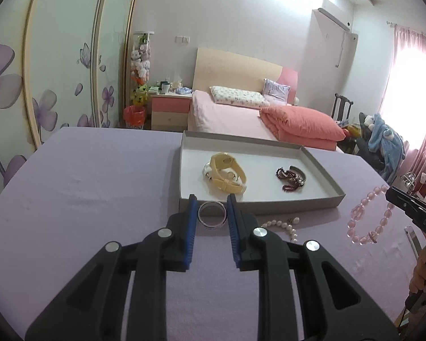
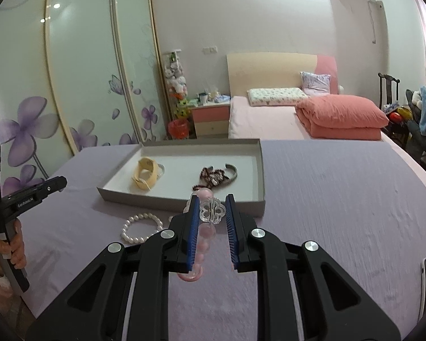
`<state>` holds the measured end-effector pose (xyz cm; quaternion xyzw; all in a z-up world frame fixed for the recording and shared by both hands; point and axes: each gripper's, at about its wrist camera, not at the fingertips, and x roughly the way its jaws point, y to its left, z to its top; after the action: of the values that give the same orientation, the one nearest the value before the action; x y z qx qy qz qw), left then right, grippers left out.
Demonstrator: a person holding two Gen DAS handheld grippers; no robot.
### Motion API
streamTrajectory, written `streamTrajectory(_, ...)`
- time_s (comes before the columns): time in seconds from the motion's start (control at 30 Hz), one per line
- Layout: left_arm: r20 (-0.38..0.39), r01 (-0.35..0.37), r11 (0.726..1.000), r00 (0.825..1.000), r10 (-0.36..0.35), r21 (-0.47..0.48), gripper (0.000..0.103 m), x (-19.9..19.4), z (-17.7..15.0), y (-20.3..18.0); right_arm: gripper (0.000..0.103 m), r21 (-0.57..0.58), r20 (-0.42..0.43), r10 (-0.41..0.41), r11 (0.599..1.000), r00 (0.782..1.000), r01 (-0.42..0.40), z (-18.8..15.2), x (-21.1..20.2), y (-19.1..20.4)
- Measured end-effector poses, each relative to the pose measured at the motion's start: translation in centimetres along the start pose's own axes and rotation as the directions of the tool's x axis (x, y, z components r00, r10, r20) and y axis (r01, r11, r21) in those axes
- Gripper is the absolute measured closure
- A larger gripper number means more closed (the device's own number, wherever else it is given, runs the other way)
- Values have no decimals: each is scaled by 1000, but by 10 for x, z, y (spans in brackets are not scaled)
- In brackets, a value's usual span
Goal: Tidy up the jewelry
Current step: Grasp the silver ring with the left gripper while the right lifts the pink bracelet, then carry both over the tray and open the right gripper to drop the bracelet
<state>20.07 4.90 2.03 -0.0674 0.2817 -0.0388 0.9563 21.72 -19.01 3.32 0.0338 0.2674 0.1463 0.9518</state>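
While narrowly parted, left jaws clamp silver ring (image 1: pixel 212 215), right seemingly pink bracelet (image 2: pixel 210 213).

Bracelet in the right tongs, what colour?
Pale pink beads with a clear charm; best seen in the left wrist view.

Both wrist cameras are looking forward and downward along their fingers, close above the purple table (image 1: pixel 99 184), sharing the grey tray (image 1: pixel 258 203) and the bed (image 2: pixel 264 119) beyond.
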Motion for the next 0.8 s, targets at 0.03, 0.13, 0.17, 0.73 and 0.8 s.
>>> streamTrajectory(0.03,4,1,1000,1000,-1,1,81,-1,0,0,83,-4,5,3,1000,1000,-3,0,-2,2)
streamTrajectory(0.13,13,5,1000,1000,-5,4,81,-5,1,-2,83,-16,19,11,1000,1000,-10,3,-4,7)
streamTrajectory(0.17,15,7,1000,1000,-7,4,81,-5,1,-3,83,-16,22,11,1000,1000,-11,4,-4,8)
streamTrajectory(0.73,31,11,1000,999,-12,10,81,-6,4,-6,83,-15,47,16,1000,999,-15,11,-4,9)
streamTrajectory(0.8,44,14,1000,999,-14,12,81,-5,9,-7,83,-17,60,14,1000,998,-13,16,-2,11)
